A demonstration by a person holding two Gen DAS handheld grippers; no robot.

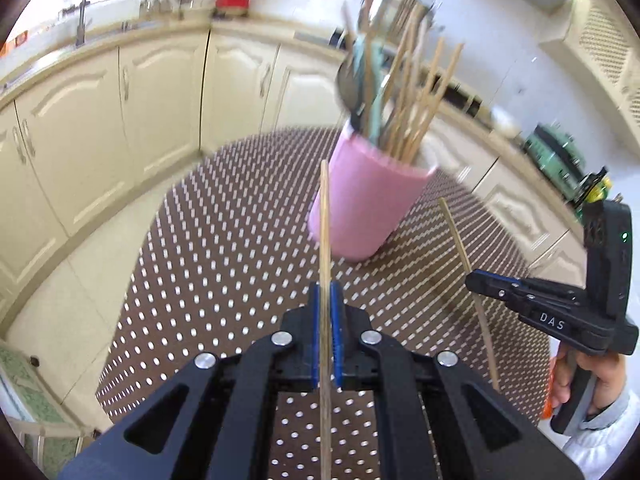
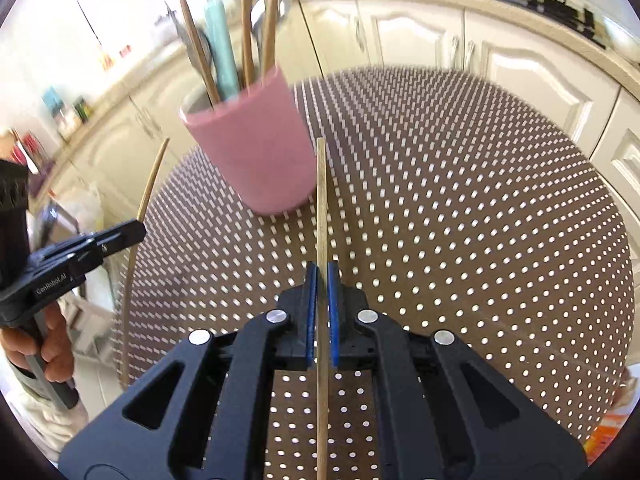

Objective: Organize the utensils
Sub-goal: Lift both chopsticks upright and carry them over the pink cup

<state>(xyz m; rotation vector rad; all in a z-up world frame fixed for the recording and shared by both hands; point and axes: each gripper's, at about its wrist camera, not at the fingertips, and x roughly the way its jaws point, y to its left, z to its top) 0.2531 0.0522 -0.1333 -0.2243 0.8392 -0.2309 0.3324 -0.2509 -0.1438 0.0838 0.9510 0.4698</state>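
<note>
A pink cup [image 1: 368, 200] [image 2: 256, 152] stands on the brown dotted round table [image 1: 220, 260] [image 2: 480, 200], holding several wooden chopsticks, a teal-handled utensil and metal spoons. My left gripper [image 1: 328, 292] [image 2: 140, 232] is shut on a wooden chopstick [image 1: 325, 220] [image 2: 150, 188] that points up toward the cup. My right gripper [image 2: 322, 272] [image 1: 472, 280] is shut on another wooden chopstick [image 2: 321, 200] [image 1: 456, 236], its blue pads pressing both sides. Both grippers hover above the table on the near side of the cup, apart from it and from each other.
Cream kitchen cabinets [image 1: 160, 100] [image 2: 420, 32] and a countertop curve around behind the table. A sink tap [image 1: 82, 16] stands at the far left. A person's hand [image 1: 600, 380] [image 2: 48, 344] grips each handle. A green appliance [image 1: 556, 152] sits on the right counter.
</note>
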